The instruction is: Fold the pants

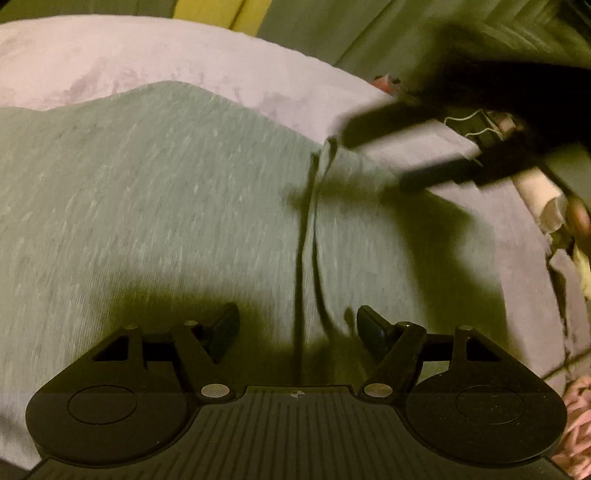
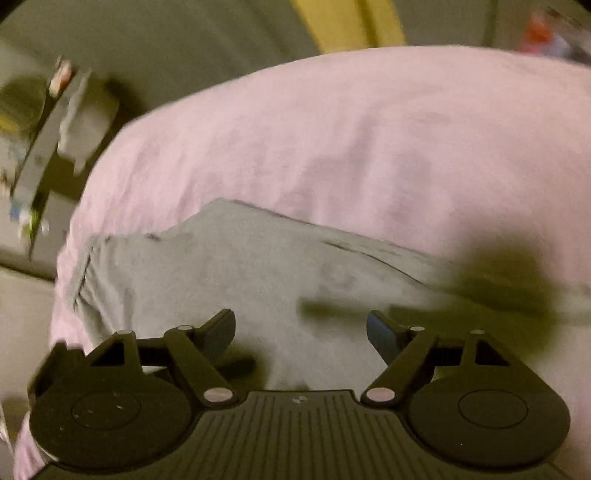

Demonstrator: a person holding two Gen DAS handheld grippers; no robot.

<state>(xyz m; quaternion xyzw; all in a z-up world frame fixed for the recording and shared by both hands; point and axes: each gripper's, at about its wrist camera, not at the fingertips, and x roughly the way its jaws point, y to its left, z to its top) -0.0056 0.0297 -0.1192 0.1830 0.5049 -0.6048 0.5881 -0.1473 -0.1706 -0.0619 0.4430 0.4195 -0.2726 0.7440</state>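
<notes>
Grey heathered pants [image 1: 166,206] lie spread flat on a pink sheet [image 1: 110,62], with a seam or fold line [image 1: 306,236] running toward me. My left gripper [image 1: 297,328] hovers low over the pants, open and empty, astride the seam. My right gripper [image 1: 373,158] shows blurred at the upper right of the left wrist view, open, just above the pants' far right edge. In the right wrist view the right gripper [image 2: 301,332] is open and empty above the pants [image 2: 229,269], which lie on the pink sheet [image 2: 351,140].
The pink sheet covers a raised padded surface whose edge drops off at the right [image 1: 554,266]. Clutter and a paper tube [image 1: 543,195] lie beyond that edge. A shelf with small items [image 2: 40,147] stands at the left in the right wrist view. A yellow strip [image 2: 347,22] is behind.
</notes>
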